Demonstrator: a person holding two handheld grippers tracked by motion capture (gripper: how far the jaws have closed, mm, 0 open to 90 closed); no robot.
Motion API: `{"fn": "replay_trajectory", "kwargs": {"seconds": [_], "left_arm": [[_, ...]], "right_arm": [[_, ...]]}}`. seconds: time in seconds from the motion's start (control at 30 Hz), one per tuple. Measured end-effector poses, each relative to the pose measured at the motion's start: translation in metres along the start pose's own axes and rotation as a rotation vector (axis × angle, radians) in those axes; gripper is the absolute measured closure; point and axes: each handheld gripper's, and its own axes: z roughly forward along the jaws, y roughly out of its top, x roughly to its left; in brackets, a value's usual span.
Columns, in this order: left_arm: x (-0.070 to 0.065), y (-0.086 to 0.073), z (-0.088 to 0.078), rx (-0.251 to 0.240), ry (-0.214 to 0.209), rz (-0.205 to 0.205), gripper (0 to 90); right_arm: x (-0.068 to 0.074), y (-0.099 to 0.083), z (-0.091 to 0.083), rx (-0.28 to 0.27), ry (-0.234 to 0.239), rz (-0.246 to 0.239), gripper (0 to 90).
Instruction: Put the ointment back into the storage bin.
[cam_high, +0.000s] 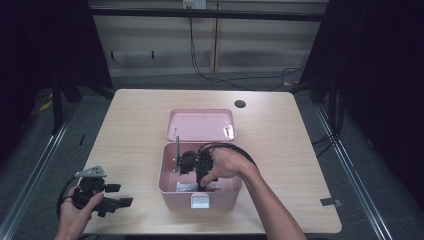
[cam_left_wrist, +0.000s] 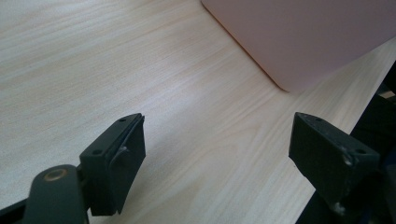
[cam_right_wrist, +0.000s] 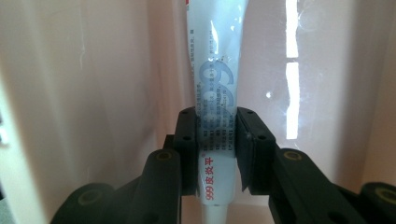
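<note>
High view: nearest the person, the left gripper (cam_high: 112, 200) rests at the tabletop's (cam_high: 135, 120) front-left corner, fingers spread and grasping nothing. Farther in, the right gripper (cam_high: 200, 185) reaches down into the open pink box (cam_high: 167, 192), fingers clenched on a white ointment tube (cam_right_wrist: 215, 93). The tube's lower end is probably near the box floor, though that's unclear. Beyond, the hinged lid (cam_high: 200, 125) lies back.

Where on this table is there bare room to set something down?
Bare table lies left of the pink box, right of it, and beyond its open lid. It is crowded inside the box, where the right hand-held gripper grips a white tube.
</note>
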Motion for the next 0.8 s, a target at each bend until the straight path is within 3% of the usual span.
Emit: {"fn": "replay_trajectory", "kwargs": {"seconds": [0.57,0.8], "left_arm": [[0.0,0.0,0.0,0.001,0.0,0.003,18.5],[0.0,0.0,0.0,0.001,0.001,0.002,18.5]], "right_arm": [[0.0,0.008,0.011,0.033,0.023,-0.023,71.6],[-0.003,0.009,0.017,0.03,0.031,-0.011,71.6]]}}
